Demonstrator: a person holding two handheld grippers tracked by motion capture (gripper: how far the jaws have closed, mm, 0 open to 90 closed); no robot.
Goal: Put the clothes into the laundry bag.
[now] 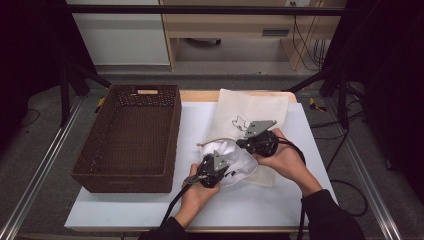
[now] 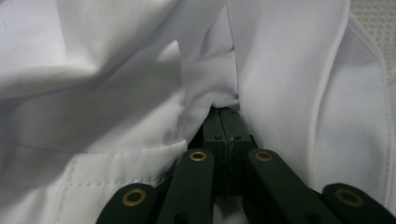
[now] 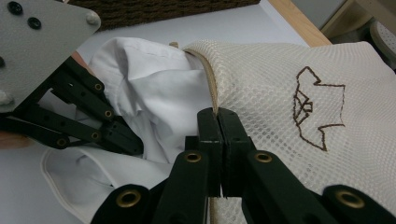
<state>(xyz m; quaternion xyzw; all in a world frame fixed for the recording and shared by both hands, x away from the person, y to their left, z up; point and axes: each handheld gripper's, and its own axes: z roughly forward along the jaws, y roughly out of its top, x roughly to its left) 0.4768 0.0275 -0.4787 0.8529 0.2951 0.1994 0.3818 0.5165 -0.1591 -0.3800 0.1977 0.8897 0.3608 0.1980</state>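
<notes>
On the desk (image 1: 125,210) there are 2 grippers, the left gripper (image 1: 220,161) and the right gripper (image 1: 244,143), each held in 1 hand. There is 1 white garment (image 1: 239,162), 1 cream mesh bag (image 1: 260,107) bearing 1 brown embroidered outline, and 1 dark woven basket (image 1: 107,182). The desk carries 1 white mat (image 1: 250,205).

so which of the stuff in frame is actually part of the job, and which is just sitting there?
In the job:
- white garment, gripped by the left hand-held gripper
- cream mesh bag, its rim gripped by the right hand-held gripper

Lying about:
- brown wicker basket, left on the table, untouched
- white table
- cables on the floor behind
</notes>
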